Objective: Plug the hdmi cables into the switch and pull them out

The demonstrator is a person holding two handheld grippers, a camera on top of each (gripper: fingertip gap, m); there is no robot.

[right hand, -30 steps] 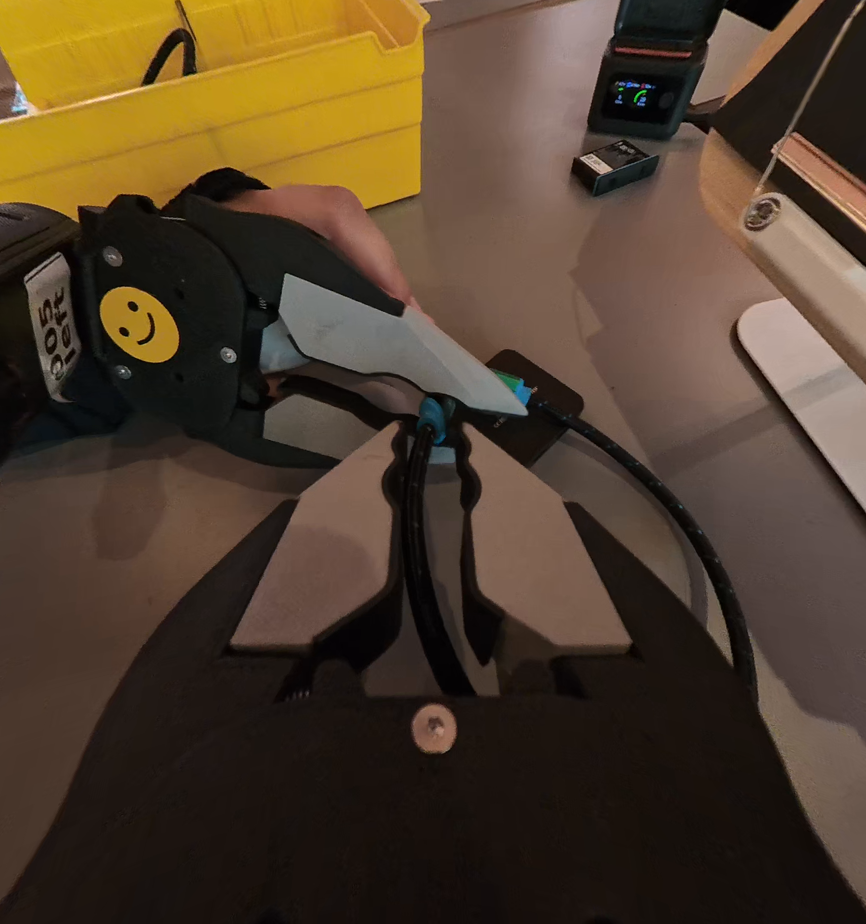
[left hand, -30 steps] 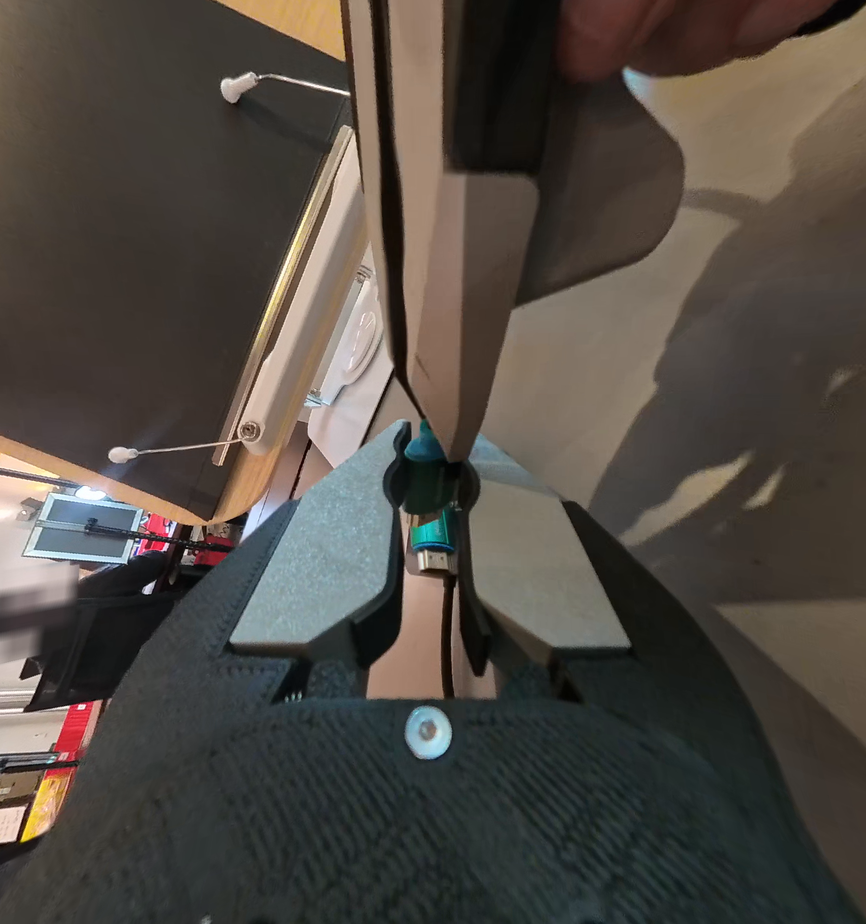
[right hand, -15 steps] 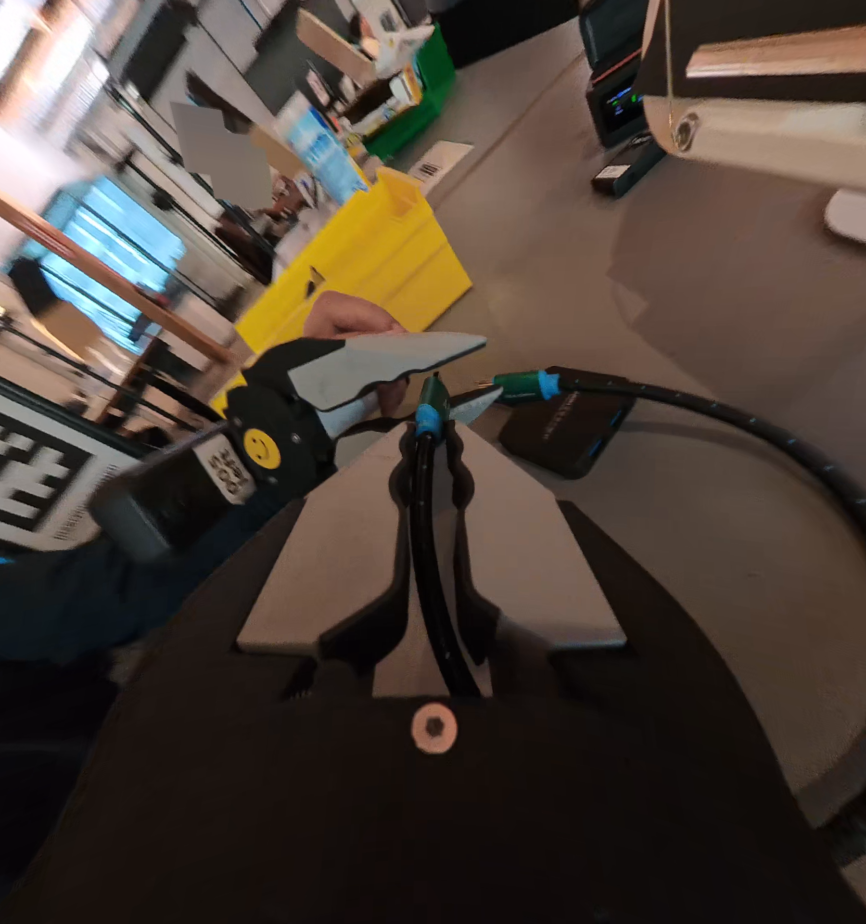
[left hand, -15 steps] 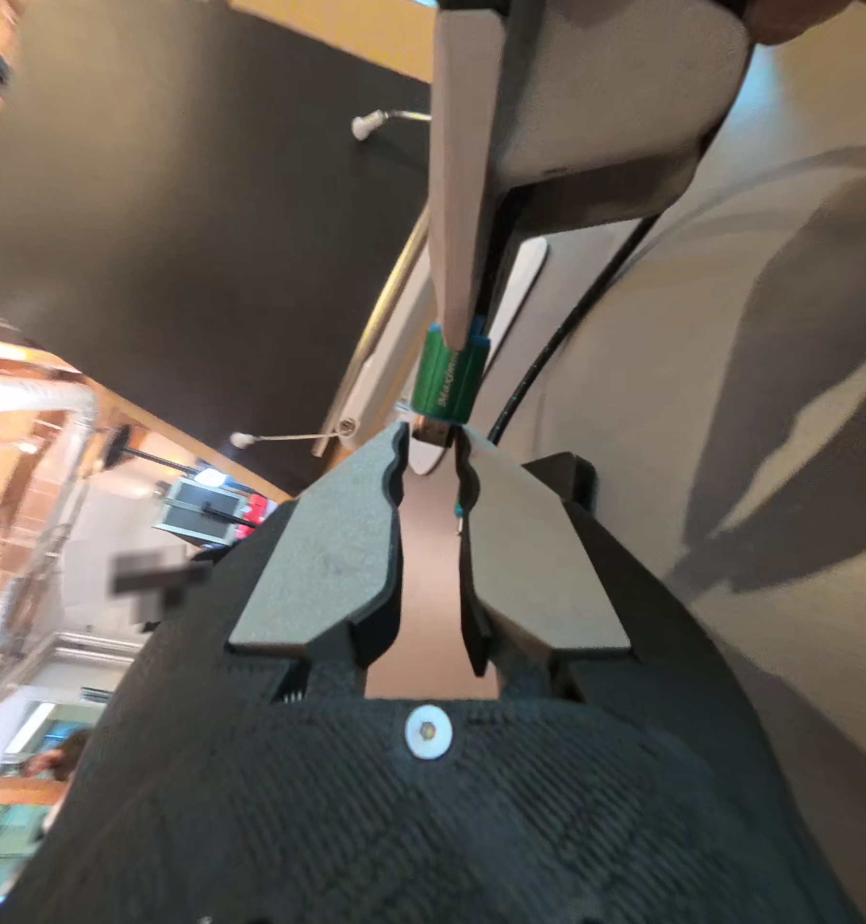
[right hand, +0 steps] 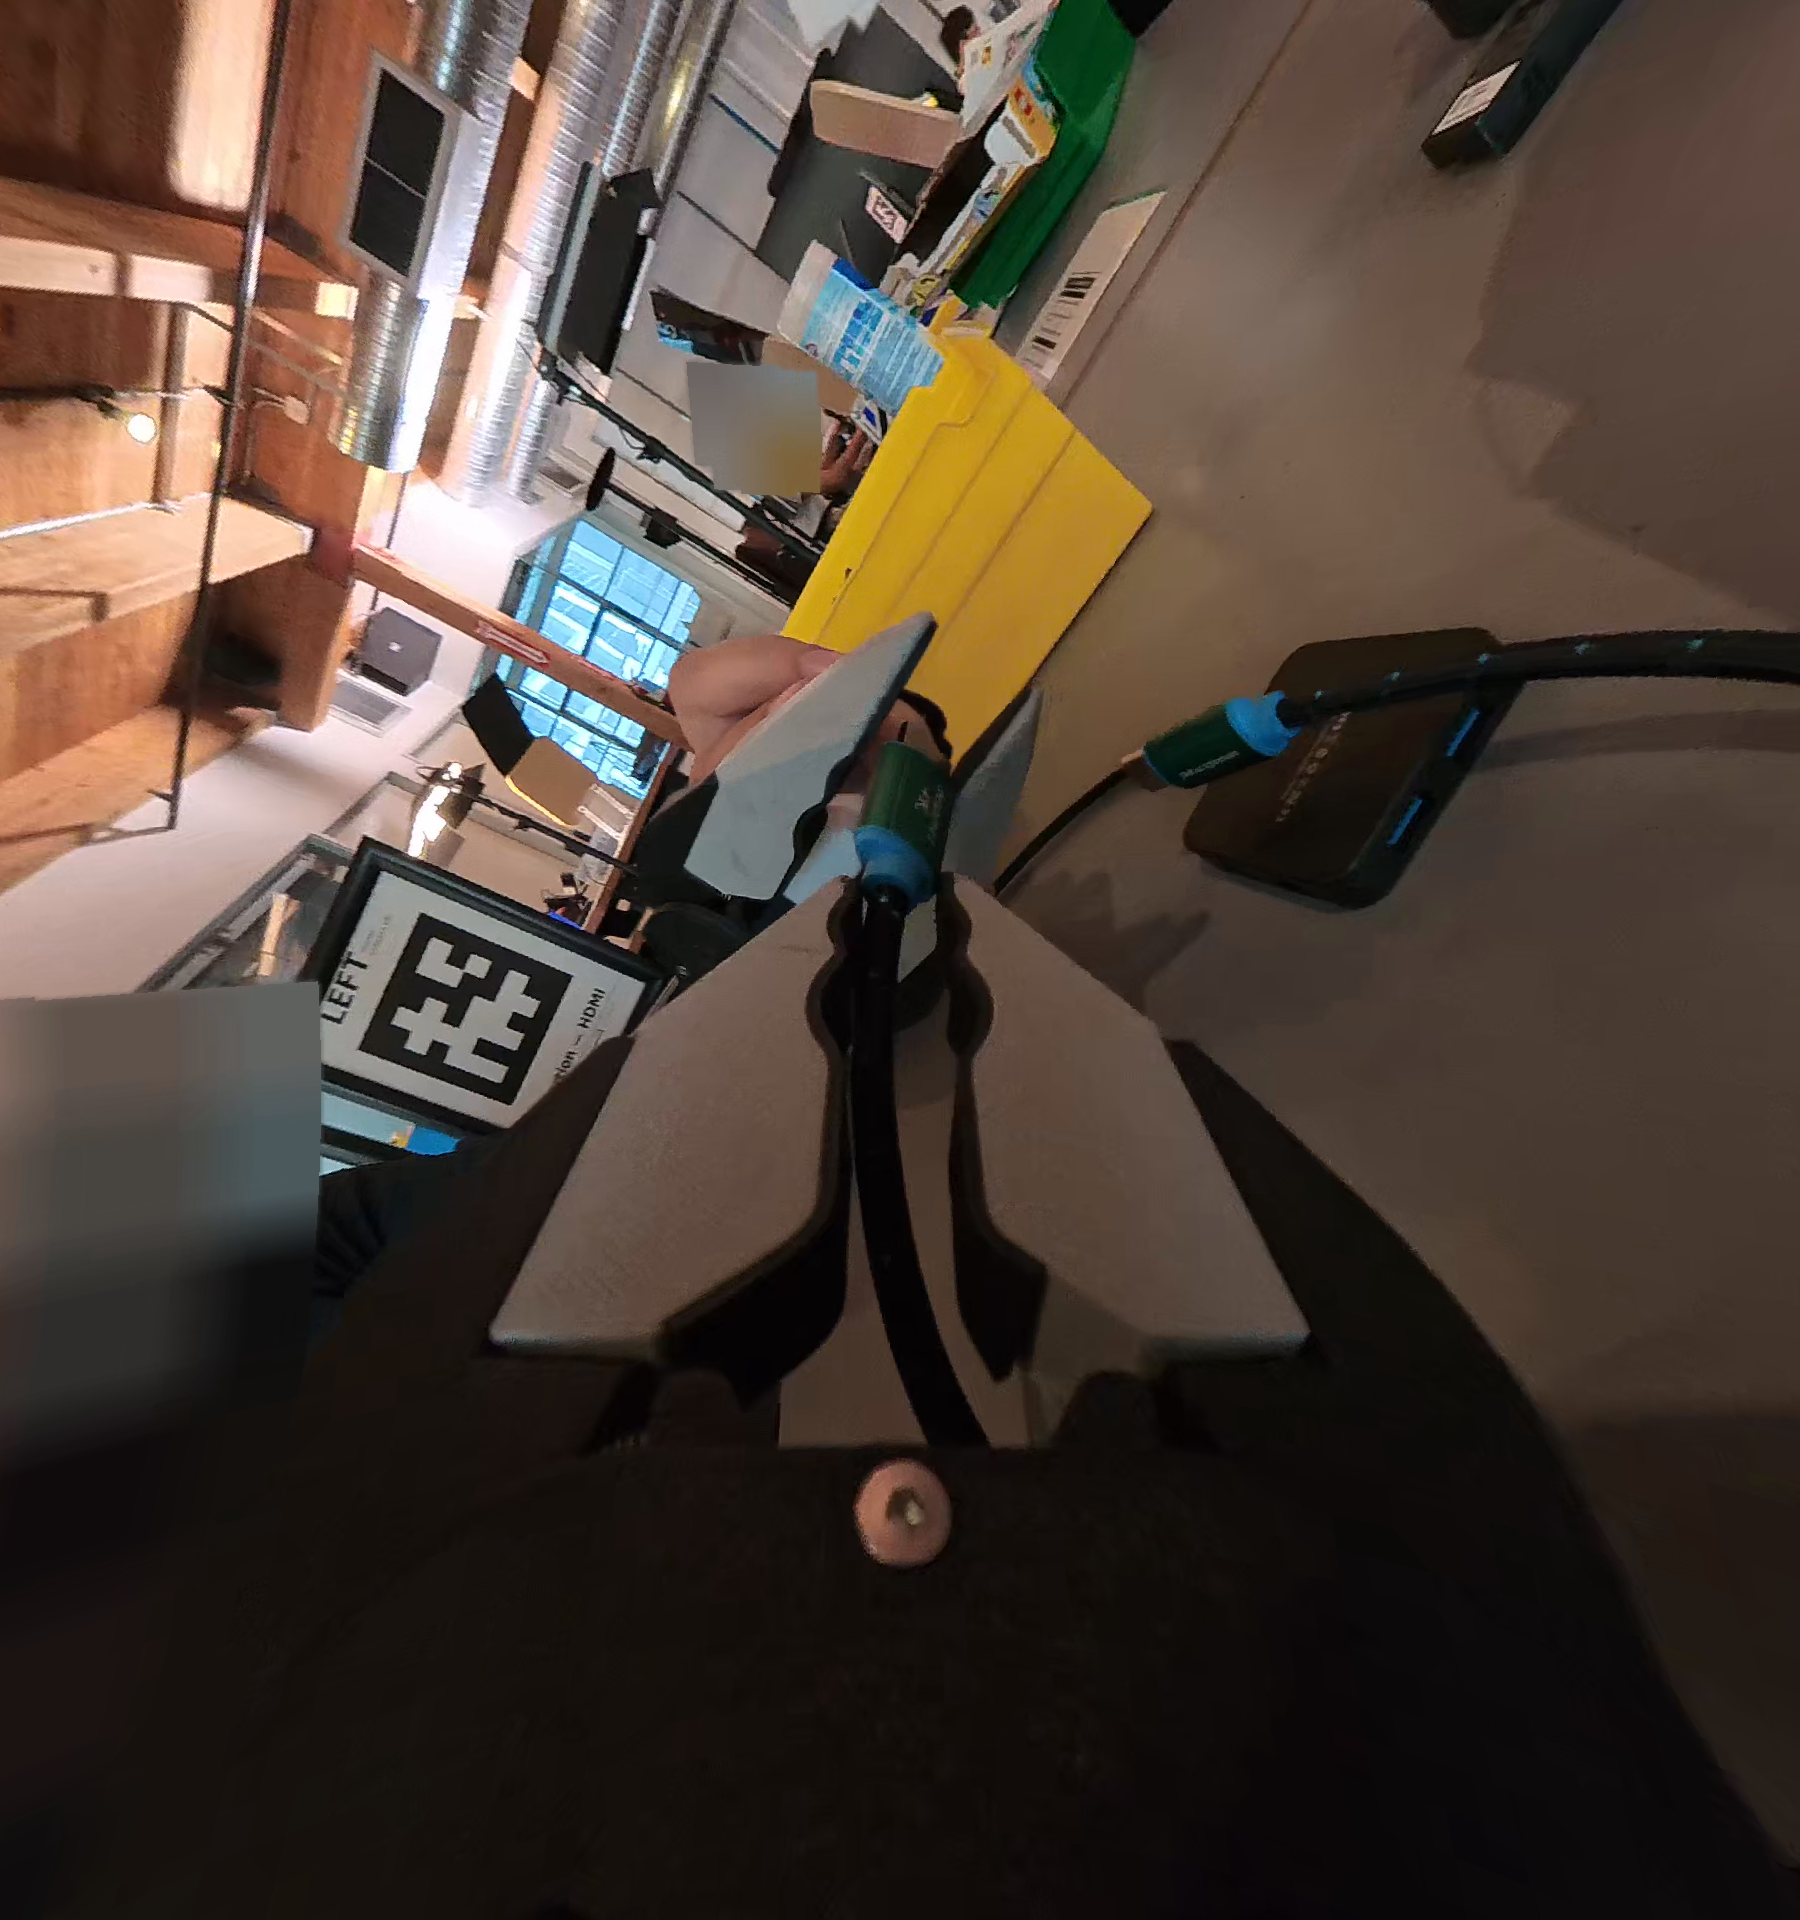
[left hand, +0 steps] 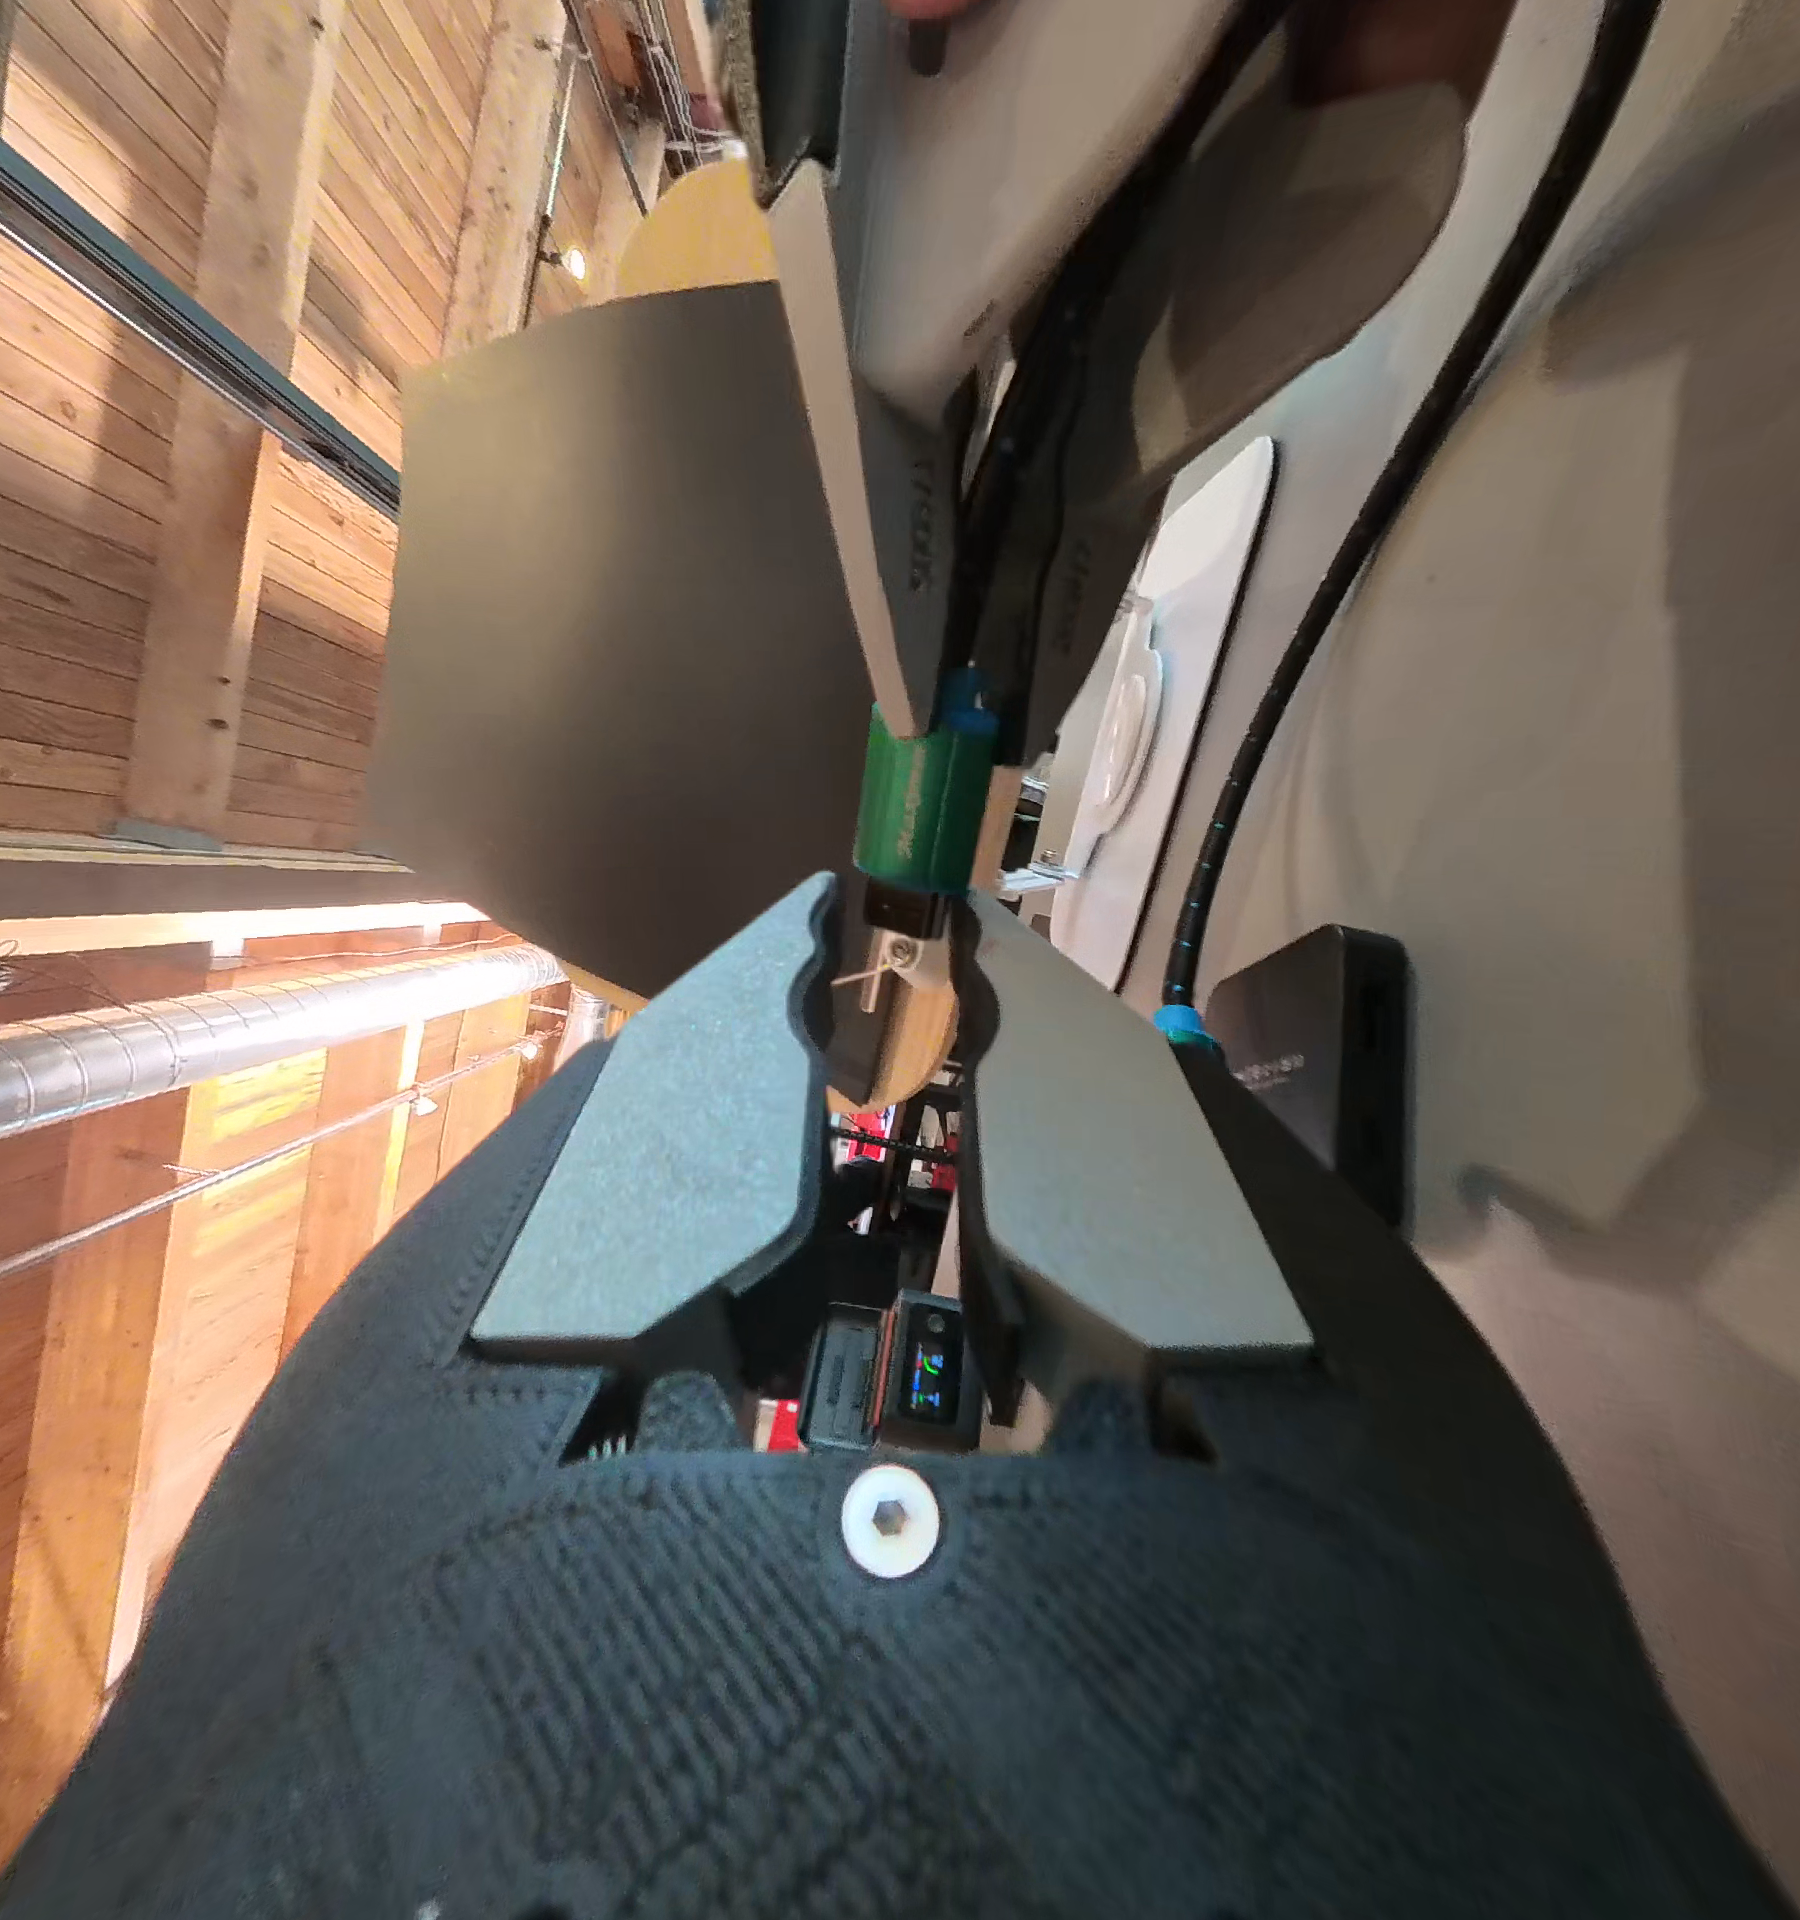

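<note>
Both grippers have lifted off the grey tabletop (right hand: 1498, 1143) since earlier. Right gripper (right hand: 901, 904) fingers clamp the black braided cable behind its green HDMI plug (right hand: 908, 802); left gripper (left hand: 891, 925) fingers gape empty. Second plug (right hand: 1202, 750) sits at black switch box (right hand: 1332, 831), 2 o'clock; seated or not, cannot tell.

A workshop-like loft is showing here. Timber walls (left hand: 148, 520) and silver ducts (right hand: 522, 260) are running overhead, while a yellow bin (right hand: 979, 520) is sitting on the grey surface (right hand: 1498, 364).
</note>
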